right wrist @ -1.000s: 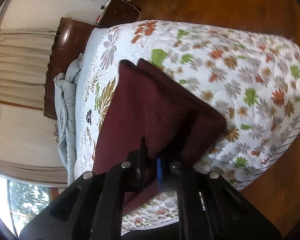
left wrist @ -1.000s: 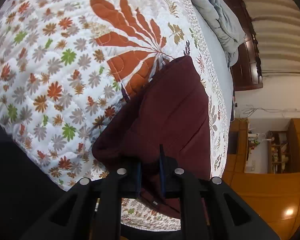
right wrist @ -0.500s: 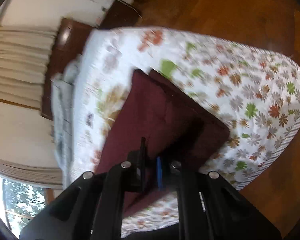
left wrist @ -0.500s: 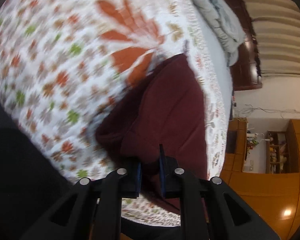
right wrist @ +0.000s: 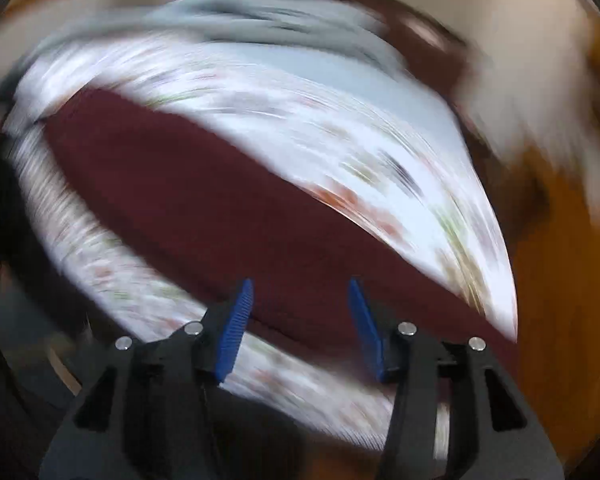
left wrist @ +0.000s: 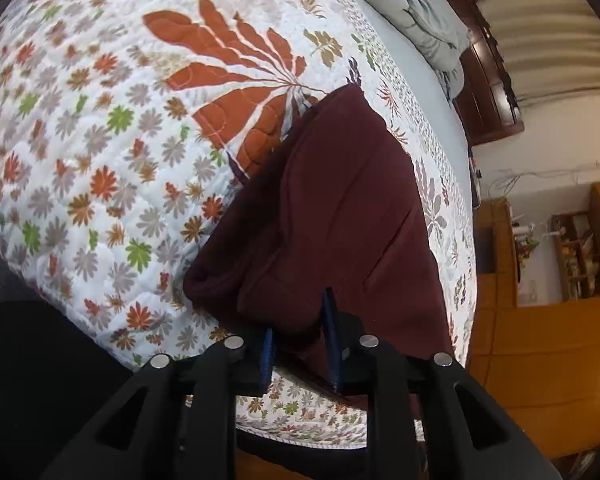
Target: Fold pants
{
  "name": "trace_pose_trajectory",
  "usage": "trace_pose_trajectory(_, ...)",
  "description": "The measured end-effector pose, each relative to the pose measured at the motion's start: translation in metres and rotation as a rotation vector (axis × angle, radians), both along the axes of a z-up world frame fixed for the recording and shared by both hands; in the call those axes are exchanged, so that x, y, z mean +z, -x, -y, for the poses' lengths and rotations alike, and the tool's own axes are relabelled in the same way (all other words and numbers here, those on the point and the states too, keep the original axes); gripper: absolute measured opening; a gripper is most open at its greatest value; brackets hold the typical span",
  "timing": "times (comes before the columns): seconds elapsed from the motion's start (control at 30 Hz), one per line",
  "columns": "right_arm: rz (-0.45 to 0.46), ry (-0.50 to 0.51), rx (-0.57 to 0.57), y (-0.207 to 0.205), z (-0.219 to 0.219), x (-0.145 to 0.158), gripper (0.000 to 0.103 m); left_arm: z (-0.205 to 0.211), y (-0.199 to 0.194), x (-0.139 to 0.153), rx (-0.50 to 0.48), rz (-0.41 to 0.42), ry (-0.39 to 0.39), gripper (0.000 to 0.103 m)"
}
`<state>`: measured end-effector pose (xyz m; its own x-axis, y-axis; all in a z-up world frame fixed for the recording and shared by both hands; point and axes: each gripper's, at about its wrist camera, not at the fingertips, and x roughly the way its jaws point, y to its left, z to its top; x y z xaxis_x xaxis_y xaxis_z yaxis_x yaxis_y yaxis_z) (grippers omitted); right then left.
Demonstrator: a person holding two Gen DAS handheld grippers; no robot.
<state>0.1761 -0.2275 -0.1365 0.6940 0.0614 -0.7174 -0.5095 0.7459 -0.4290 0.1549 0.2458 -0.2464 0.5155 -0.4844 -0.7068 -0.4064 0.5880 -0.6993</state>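
Left wrist view: the maroon pants [left wrist: 332, 216] lie folded on the floral quilt [left wrist: 100, 152] of a bed, a long dark slab running from about 12 o'clock down to 6 o'clock in the frame. A rounded folded corner bulges out at about 8 o'clock of the garment. The left gripper [left wrist: 298, 340] sits at 6 o'clock, its blue-padded fingers [left wrist: 266, 350] a narrow gap apart. Its jaws have just been opening; the near edge of the pants lies between them, but the pads look slightly slack on the cloth rather than pinching it. A rumpled grey blanket [left wrist: 412, 4] lies at 1 o'clock by a dark wooden headboard [left wrist: 488, 92], with pale curtains [left wrist: 540, 36] beyond. Wooden cabinets and shelves [left wrist: 560, 248] fill 3 o'clock, over a glossy wood floor [left wrist: 540, 380] at 4 o'clock.

Right wrist view: the frame is heavily smeared by motion. The pants [right wrist: 204, 200] cross it as a dark red band from 10 o'clock to 4 o'clock on the blurred quilt [right wrist: 340, 136]. The right gripper [right wrist: 300, 316] at 6 o'clock has its blue fingers [right wrist: 236, 328] spread wide. Its jaws have just been opening, and nothing is clamped between them; the garment lies beyond and beneath the tips. The grey blanket [right wrist: 240, 20] streaks across 12 o'clock, with orange wood floor [right wrist: 560, 300] at 3 o'clock.
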Motion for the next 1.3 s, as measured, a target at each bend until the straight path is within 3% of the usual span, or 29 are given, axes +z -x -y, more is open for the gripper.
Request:
trace_pose_trajectory(0.07,0.08,0.149,0.184,0.018,-0.067,-0.025,0.053,0.002,-0.005,0.002,-0.012,0.004,-0.002,0.026)
trace_pose_trajectory(0.17,0.113,0.258,0.327,0.024,-0.122,-0.054,0.053,0.007,-0.008,0.004,-0.04,0.016,-0.031,0.031)
trace_pose_trajectory(0.37,0.085,0.337,0.424,0.021,-0.162,-0.081,0.051,0.018,-0.017,0.01,-0.078,0.049,-0.047,0.049)
trace_pose_trajectory(0.5,0.039,0.358,0.416,0.013,-0.172,-0.092,0.04,0.022,-0.018,0.011,-0.089,0.058,-0.059,0.05)
trace_pose_trajectory(0.53,0.023,0.364,0.416,0.01,-0.172,-0.097,0.039,0.021,-0.018,0.01,-0.088,0.058,-0.055,0.05)
trace_pose_trajectory(0.57,0.009,0.372,0.417,0.009,-0.174,-0.101,0.036,0.02,-0.017,0.008,-0.084,0.055,-0.05,0.042)
trace_pose_trajectory(0.6,-0.002,0.371,0.42,0.01,-0.172,-0.102,0.02,0.017,-0.016,0.006,-0.073,0.041,-0.058,0.027)
trace_pose_trajectory(0.63,-0.02,0.367,0.42,0.01,-0.172,-0.103,0.006,0.013,-0.012,0.002,-0.067,0.032,-0.062,0.023)
trace_pose_trajectory(0.67,-0.019,0.37,0.41,0.01,-0.173,-0.102,0.006,0.009,-0.009,0.001,-0.063,0.036,-0.051,0.016)
trace_pose_trajectory(0.9,-0.002,0.33,0.409,0.016,-0.171,-0.075,0.005,0.005,0.009,0.003,-0.015,0.06,-0.015,0.014)
trace_pose_trajectory(1.13,-0.047,0.354,0.408,0.015,-0.172,-0.105,0.01,-0.001,0.006,-0.012,0.004,-0.015,0.008,0.018)
trace_pose_trajectory(1.17,-0.047,0.338,0.406,0.015,-0.172,-0.099,0.012,0.0,0.007,-0.003,-0.003,-0.015,-0.017,0.023)
trace_pose_trajectory(1.2,-0.05,0.313,0.403,0.016,-0.17,-0.092,0.017,0.003,0.009,0.011,-0.014,-0.015,-0.094,0.04)
trace_pose_trajectory(1.23,-0.07,0.271,0.395,0.015,-0.165,-0.082,0.028,0.004,0.013,0.025,-0.005,-0.016,-0.191,0.05)
trace_pose_trajectory(1.27,-0.092,0.207,0.368,0.014,-0.156,-0.067,0.03,0.004,0.021,0.041,0.017,0.012,-0.279,0.063)
trace_pose_trajectory(1.3,-0.104,0.156,0.337,0.011,-0.147,-0.055,0.03,0.005,0.03,0.061,0.033,0.069,-0.353,0.064)
